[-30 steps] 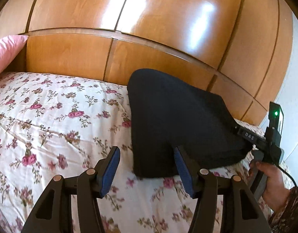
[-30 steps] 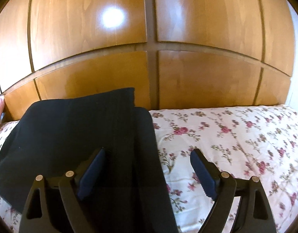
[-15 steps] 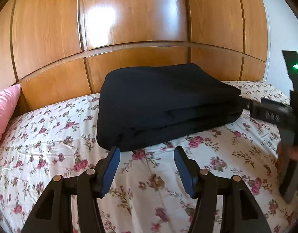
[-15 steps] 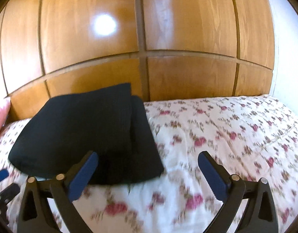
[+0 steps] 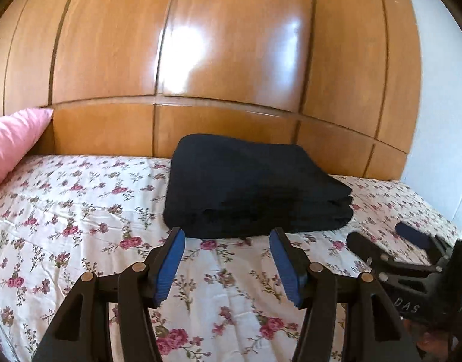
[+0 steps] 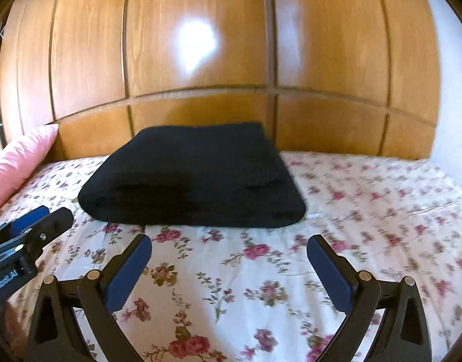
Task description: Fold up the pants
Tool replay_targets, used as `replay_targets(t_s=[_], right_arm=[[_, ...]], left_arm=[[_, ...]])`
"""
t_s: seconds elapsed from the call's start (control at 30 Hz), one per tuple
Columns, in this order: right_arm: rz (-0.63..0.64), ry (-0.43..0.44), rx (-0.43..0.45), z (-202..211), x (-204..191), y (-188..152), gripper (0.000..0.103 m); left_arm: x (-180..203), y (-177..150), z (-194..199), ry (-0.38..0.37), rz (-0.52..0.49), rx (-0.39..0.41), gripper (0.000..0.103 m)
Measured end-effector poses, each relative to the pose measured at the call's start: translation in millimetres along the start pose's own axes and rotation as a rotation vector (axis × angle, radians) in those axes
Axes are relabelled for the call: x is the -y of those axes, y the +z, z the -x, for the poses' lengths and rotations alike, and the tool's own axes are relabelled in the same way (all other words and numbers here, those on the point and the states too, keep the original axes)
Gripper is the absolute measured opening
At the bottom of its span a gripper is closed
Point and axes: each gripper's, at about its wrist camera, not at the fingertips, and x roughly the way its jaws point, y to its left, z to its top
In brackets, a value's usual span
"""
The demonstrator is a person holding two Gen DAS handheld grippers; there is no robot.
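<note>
The black pants (image 5: 252, 187) lie folded in a compact stack on the floral bedspread (image 5: 80, 226), close to the wooden headboard. They show in the right wrist view (image 6: 194, 178) too. My left gripper (image 5: 227, 241) is open and empty, just in front of the stack's near edge and apart from it. My right gripper (image 6: 229, 253) is open and empty, a little in front of the stack. Each gripper shows at the edge of the other's view: the right one (image 5: 390, 241) and the left one (image 6: 41, 217).
A glossy wooden headboard (image 5: 231, 60) rises right behind the pants. A pink pillow (image 5: 11, 141) leans at the far left, also in the right wrist view (image 6: 17, 160). A white wall (image 6: 451, 120) bounds the bed on the right.
Both grippers have drawn back from the pants toward the front of the bed. The right gripper was over the fabric a second ago; the folded stack now lies alone, untouched.
</note>
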Motion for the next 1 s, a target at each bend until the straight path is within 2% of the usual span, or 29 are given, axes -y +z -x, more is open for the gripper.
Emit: replay_targets(t_s=[0.07,0.27,0.43,0.6,0.8,1.0], right_arm=[[-0.017,-0.017,0.036,7,5,0,0.103],[-0.071,-0.049,0.052,11,17,-3,0.103],[-0.054,-0.015,0.060,15,12,-4,0.103],[-0.023,0.017,0.071,16,6,-5,0.103],[-0.055,-0.020,0.090,20,11,-6,0.103],[-0.059,-0.036,0.101,23,12,-6,0.103]], left_arm=[[6,0,3,0.009,-0.018,0.006,0.060],[6,-1,9,0.033,-0.022,0.034,0.060],[5,-1,9,0.041,-0.028,0.043,0.060],[6,-1,9,-0.037,-0.043,0.046,0.060],[7,-1,5,-0.103,-0.055,0.031,0.060],[7,-2,4,-0.112,-0.050,0.020,0.060]])
